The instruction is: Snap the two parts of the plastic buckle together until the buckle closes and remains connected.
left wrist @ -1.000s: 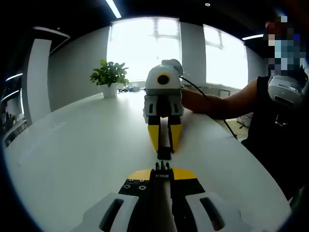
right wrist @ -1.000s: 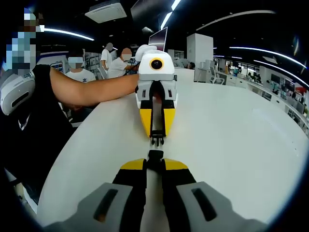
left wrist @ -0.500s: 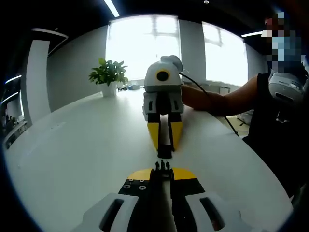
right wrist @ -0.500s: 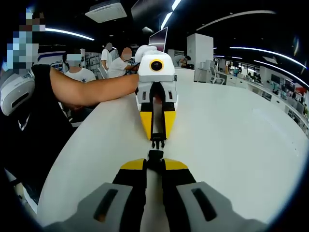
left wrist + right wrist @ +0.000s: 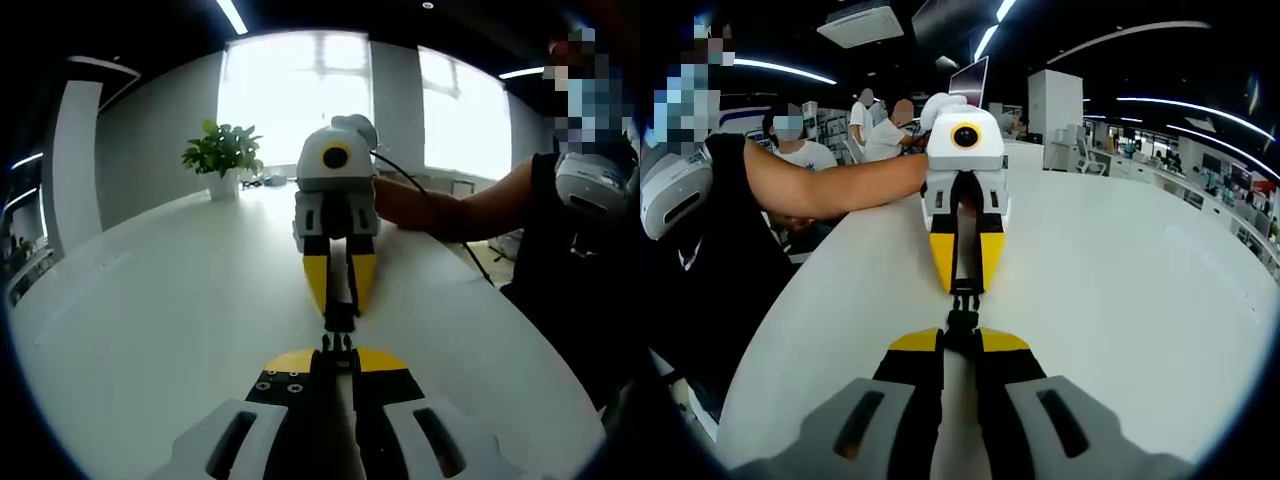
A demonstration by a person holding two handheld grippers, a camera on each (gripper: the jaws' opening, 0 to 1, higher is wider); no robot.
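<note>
As the gap shut, L gripper (image 5: 336, 362) held prongs (image 5: 336, 343), R gripper (image 5: 960, 338) held socket (image 5: 961, 320); parts touched mid-table (image 5: 1120, 300).

left gripper view faces right tool (image 5: 340, 290) | right gripper view faces left tool (image 5: 965, 265) | shared table (image 5: 150, 300)

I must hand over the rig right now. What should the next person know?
Left gripper: shut on the pronged buckle half.
Right gripper: shut on the socket buckle half.
Both halves are held above the white table, facing each other tip to tip, prongs at the socket mouth.
Done: grasping and alignment.
Left: push together until it latches; whether it has clicked cannot be told.
</note>
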